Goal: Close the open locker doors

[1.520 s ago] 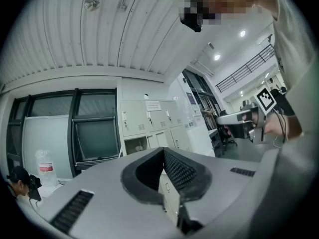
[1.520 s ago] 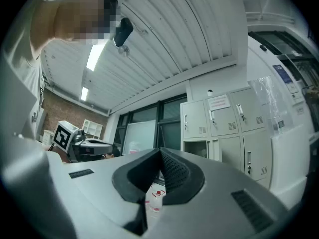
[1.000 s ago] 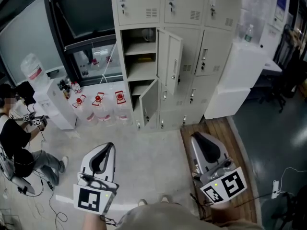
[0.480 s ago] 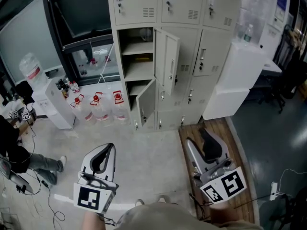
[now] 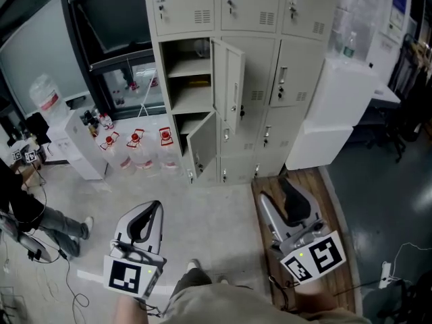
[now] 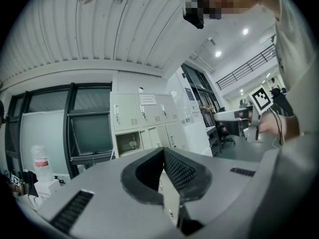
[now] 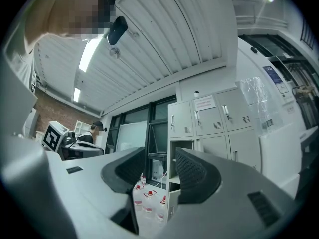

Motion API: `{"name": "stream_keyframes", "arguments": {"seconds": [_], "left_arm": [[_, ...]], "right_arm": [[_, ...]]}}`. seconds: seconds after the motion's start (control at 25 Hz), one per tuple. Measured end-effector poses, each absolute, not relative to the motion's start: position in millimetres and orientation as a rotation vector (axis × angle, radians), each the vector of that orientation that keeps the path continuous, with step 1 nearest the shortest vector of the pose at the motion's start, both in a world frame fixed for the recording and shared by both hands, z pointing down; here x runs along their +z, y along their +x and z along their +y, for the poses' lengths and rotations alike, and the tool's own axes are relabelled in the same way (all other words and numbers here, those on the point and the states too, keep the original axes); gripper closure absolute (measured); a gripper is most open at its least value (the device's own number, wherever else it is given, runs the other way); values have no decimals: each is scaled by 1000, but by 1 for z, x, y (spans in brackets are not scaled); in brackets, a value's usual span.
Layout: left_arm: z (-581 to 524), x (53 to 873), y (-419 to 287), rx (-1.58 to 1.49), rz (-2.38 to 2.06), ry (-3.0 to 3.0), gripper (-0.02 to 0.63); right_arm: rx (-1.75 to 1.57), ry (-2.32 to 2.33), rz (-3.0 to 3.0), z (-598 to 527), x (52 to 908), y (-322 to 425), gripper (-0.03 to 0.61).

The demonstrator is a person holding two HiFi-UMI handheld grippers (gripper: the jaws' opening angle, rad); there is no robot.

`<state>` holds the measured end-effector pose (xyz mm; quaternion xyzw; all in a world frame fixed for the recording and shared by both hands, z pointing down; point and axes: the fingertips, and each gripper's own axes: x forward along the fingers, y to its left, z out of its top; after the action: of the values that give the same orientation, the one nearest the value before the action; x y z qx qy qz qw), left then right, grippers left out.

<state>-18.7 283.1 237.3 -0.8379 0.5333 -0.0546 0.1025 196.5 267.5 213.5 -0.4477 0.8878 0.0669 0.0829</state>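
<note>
The upper door (image 5: 229, 79) and lower door (image 5: 201, 144) are seen open on the lockers (image 5: 270, 19), well ahead. An approach is judged under way; the doors must be reached next. The left gripper (image 5: 152, 206) is closed, empty; the right gripper (image 5: 273, 193) has just been opening, nothing between its jaws.

Top edge slices straight through the top row of lockers (image 5: 233, 5). Over at the left edge, a person (image 5: 30, 211) shows only legs and dark clothing. A pale object (image 5: 197, 47) inside the open upper compartment (image 5: 181, 63) is too small to name. The lower open door (image 5: 201, 146) hides much of its own compartment.
</note>
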Motion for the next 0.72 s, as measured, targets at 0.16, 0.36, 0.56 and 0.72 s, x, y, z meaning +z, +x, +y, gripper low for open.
{"name": "stream_keyframes", "arguments": {"seconds": [0.16,0.36,0.56,0.72], "left_arm": [[275,239,-17,-163,1590,-2453,607],[255,248,-16,-170,1586,-2463,607],[222,255,-18,-169,1565,-2489,607],[181,249,-21,-161,1547,-2483,607]], "right_arm": [[191,-1321,2652,257,219,199,380],[180,-1313,2669,236,229,194,380],[171,-1333,2679,206,237,189,382],[166,-1340,2703,175,242,178,382]]}}
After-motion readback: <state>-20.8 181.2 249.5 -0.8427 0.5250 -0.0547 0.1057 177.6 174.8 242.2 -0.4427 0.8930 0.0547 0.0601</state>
